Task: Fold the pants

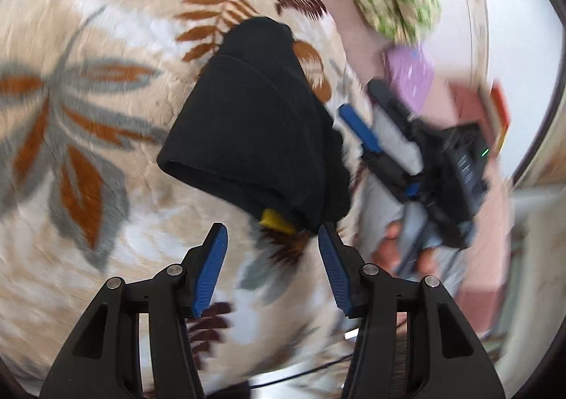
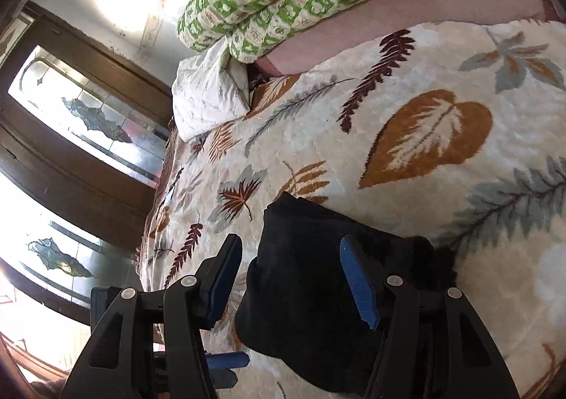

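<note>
Black folded pants [image 1: 254,137] lay on leaf-print blanket [image 1: 106,186] at 12 o'clock | left gripper [image 1: 272,271] jaws apart | right gripper [image 2: 290,285] jaws apart

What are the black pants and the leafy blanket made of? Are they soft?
The pants look like a soft matte knit, maybe cotton or fleece: no shine, and they fold into thick, rounded edges. I can't tell the exact fabric. The blanket looks like plush fleece: its surface is fuzzy, and the leaf print has soft, furry edges. Both seem soft.
</note>
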